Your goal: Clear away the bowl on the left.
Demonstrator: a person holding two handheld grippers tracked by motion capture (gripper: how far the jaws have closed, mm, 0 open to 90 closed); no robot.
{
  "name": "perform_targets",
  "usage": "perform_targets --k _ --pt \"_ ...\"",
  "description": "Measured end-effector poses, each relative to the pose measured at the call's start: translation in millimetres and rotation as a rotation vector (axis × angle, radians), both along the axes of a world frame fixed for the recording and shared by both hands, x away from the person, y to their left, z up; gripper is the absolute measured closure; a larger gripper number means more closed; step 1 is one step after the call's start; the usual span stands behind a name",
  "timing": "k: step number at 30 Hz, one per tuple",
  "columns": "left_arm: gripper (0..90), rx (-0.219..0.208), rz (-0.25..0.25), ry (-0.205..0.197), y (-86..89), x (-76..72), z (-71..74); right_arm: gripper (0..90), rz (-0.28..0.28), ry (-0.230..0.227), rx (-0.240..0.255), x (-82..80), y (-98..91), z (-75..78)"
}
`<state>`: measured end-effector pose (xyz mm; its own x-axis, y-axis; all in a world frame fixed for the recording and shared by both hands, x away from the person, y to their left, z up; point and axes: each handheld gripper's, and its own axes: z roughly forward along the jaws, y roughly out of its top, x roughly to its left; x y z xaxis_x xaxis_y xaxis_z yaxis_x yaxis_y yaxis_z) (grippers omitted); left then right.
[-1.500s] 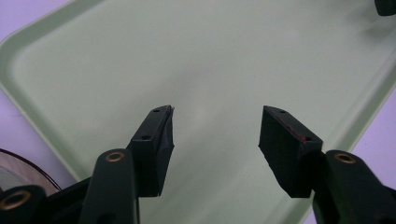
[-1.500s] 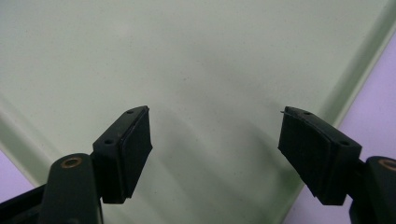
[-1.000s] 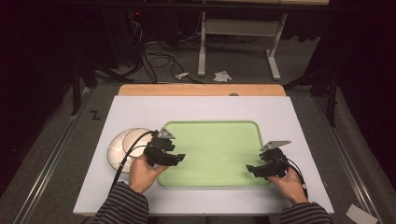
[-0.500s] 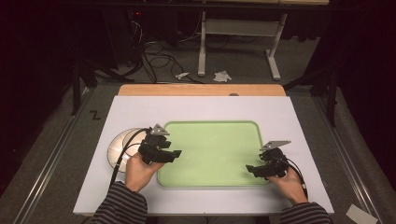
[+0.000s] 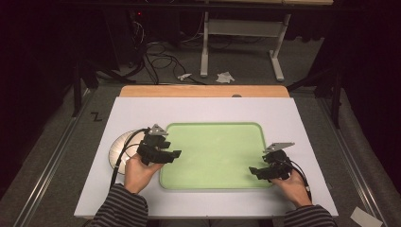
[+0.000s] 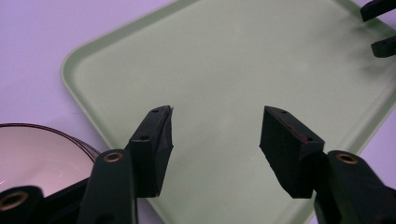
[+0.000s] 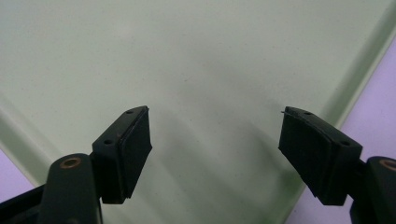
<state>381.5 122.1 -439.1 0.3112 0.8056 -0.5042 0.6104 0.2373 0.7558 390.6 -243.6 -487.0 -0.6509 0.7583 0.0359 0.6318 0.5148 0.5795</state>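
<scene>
1. A plate (image 5: 120, 150) is lying on the table (image 5: 142, 116) just to the left of the left claw, touching nothing, likely waiting to be picked up.
2. The left claw (image 5: 174, 154) is hovering over the left edge of the green tray (image 5: 217, 142), its jaws standing wide apart with nothing between them; the plate rim (image 6: 42, 135) is sitting just beside its left jaw.
3. The tray is lying flat between the two claws, bare, probably the place where the plate belongs.
4. The right claw (image 5: 254, 171) is hanging over the tray's near right corner (image 7: 359, 65), jaws spread and gripping nothing, apparently standing ready.
</scene>
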Motion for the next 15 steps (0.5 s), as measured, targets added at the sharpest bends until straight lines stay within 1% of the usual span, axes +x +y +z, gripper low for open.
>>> perform_targets --k 1,5,8,15 --pt "43.8 0.005 0.006 -0.001 0.8 0.3 0.3 26.5 -0.006 0.004 0.001 0.0 0.1 0.0" --pt "43.8 0.009 0.008 -0.001 2.5 0.6 0.8 26.5 0.000 0.000 -0.001 0.1 0.2 -0.2" --pt "43.8 -0.001 0.017 -0.003 4.5 1.1 2.2 26.5 0.000 0.000 -0.001 -0.1 0.1 0.0" --pt "43.8 -0.007 0.034 -0.006 11.0 2.9 4.7 26.5 0.000 0.001 0.000 -0.1 0.2 -0.1"
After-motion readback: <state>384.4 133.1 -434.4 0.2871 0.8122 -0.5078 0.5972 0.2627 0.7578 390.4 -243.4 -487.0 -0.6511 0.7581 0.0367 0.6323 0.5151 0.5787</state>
